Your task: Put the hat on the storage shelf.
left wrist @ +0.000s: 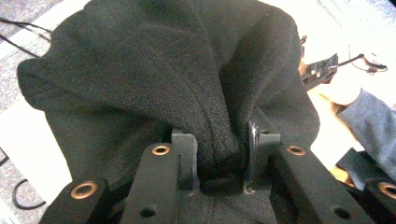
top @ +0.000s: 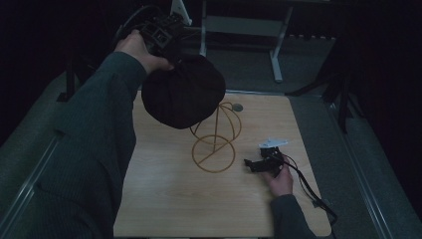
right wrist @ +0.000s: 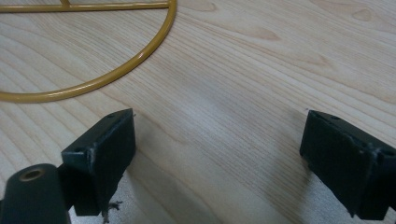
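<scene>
Dark knit hat [top: 183,92] aloft over gold wire stand [top: 215,139].
Left claw [left wrist: 219,144] pinched on hat fold, raised above the wooden surface [top: 164,199]. Right claw [right wrist: 219,154] wide, empty, low on surface just beside stand's ring base.

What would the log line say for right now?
left gripper: shut on hat, held above stand | right gripper: open, low over table beside stand base

The room is dim, its edges nearly black. A pale wood-grain surface [top: 164,199] sits on grey carpeted floor [top: 318,64]. At twelve o'clock stands a light metal-framed table [top: 276,50]; at two o'clock, dark stand legs [top: 343,99].
</scene>
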`<state>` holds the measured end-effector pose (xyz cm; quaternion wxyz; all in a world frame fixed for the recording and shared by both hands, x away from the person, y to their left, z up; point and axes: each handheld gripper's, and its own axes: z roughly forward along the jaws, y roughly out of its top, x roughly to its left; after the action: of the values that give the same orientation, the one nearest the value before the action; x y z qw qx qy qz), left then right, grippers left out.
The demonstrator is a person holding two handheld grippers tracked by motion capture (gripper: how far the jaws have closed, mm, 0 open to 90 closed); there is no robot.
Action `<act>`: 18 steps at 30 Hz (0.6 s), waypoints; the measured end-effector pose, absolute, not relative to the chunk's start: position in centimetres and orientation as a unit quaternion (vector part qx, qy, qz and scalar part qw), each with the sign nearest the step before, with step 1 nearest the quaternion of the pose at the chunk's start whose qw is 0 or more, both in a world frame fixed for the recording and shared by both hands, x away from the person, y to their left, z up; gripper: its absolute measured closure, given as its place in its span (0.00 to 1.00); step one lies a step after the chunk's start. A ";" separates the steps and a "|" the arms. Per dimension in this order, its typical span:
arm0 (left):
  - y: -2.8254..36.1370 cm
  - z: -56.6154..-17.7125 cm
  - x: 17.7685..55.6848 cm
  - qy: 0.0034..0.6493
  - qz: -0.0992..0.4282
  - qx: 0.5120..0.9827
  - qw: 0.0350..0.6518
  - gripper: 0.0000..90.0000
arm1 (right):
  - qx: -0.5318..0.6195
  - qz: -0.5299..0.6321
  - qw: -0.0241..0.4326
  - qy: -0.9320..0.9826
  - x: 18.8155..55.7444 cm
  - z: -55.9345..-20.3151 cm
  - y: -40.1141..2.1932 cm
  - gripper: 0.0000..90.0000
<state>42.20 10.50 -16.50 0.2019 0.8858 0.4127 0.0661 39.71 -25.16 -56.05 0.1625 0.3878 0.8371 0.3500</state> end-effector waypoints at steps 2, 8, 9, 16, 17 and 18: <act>10.2 -16.5 42.3 0.409 0.067 0.887 0.202 0.78 | 0.388 0.350 0.162 0.837 39.7 -56.1 -25.2 0.11; 9.5 -16.7 42.4 0.405 0.066 0.890 0.198 0.78 | 0.388 0.350 0.162 0.837 39.7 -56.1 -25.2 0.11; 9.2 -16.7 42.4 0.404 0.066 0.891 0.198 0.78 | 0.388 0.350 0.162 0.837 39.7 -56.1 -25.2 0.11; 8.4 -16.9 42.5 0.399 0.064 0.894 0.195 0.78 | 0.388 0.350 0.162 0.837 39.7 -56.1 -25.2 0.11; 8.3 -17.0 42.5 0.397 0.065 0.894 0.194 0.78 | 0.388 0.350 0.162 0.837 39.7 -56.1 -25.2 0.11; 8.3 -17.0 42.5 0.397 0.065 0.894 0.194 0.78 | 0.388 0.350 0.162 0.837 39.7 -56.1 -25.2 0.11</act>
<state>42.52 8.26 -17.00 0.1944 0.8945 0.3974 0.0646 39.71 -25.16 -56.05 0.1622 0.3878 0.8370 0.3502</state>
